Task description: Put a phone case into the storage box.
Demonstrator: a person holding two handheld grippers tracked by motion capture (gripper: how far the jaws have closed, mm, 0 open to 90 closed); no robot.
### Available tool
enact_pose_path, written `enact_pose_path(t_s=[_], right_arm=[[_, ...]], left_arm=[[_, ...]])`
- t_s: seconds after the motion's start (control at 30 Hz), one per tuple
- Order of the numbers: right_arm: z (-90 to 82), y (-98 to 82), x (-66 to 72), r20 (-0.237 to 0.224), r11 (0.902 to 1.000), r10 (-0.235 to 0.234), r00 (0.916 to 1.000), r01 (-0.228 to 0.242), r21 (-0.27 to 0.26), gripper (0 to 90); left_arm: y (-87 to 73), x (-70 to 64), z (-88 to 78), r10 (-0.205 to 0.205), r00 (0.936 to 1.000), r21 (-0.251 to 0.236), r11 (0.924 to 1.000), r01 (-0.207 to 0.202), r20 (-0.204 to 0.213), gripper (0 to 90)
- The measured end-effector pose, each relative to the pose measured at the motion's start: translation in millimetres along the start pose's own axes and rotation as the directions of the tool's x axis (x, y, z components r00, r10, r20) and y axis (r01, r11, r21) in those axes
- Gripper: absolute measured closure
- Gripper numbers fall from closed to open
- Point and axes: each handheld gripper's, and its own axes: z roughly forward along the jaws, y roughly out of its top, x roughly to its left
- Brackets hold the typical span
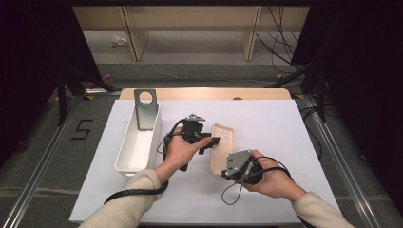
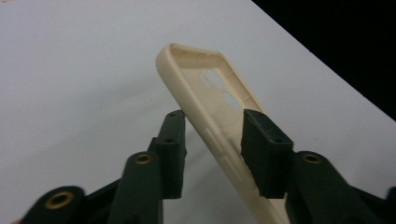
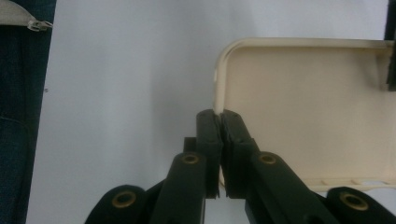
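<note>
A cream phone case (image 1: 222, 142) is held up off the white table sheet (image 1: 266, 128), hollow side showing. My right gripper (image 1: 222, 172) is shut on the case's near edge, and its own view has the jaws (image 3: 217, 116) pinched together on the thin wall of the case (image 3: 303, 107). My left gripper (image 1: 214, 141) reaches in from the left. In its own view the jaws (image 2: 212, 126) straddle the long side wall of the case (image 2: 205, 88). One pad is outside the wall and the other is inside the shell, with a gap still visible.
A long white bin (image 1: 138, 142) lies left of the hands, with a grey metal bracket (image 1: 145, 107) with a round hole standing at its far end. Cables trail from both grippers. Dark blue fabric with a zip (image 3: 18, 93) lies at the sheet's edge.
</note>
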Motion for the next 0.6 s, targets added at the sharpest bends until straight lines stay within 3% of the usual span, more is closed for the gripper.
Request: enact_pose_path(t_s=[0.2, 0.47, 0.53, 0.6], right_arm=[[4.3, 0.4, 0.6, 0.012, 0.9997, -0.012, 0.9999, 0.012, 0.020, 88.0], [7.1, -0.3, -0.8, 0.029, 0.9994, -0.006, 0.9996, 0.005, 0.033, 88.0], [8.7, -1.1, -1.2, 0.038, 0.9992, 0.002, 0.9993, -0.004, 0.040, 87.3], [9.9, -2.4, -2.3, 0.054, 0.9992, 0.006, 0.9985, -0.008, 0.039, 82.4]], left_arm=[[2.0, -6.2, -6.4, -0.044, 0.9988, -0.054, 0.9975, 0.045, 0.022, 72.0], [5.7, -19.1, -13.2, -0.044, 0.9974, -0.118, 0.9917, 0.051, 0.057, 80.2], [6.0, -23.0, -14.2, -0.029, 0.9974, -0.136, 0.9899, 0.038, 0.065, 82.2], [5.8, -26.8, -15.3, 0.034, 0.9992, -0.153, 0.9877, -0.030, 0.023, 83.0]])
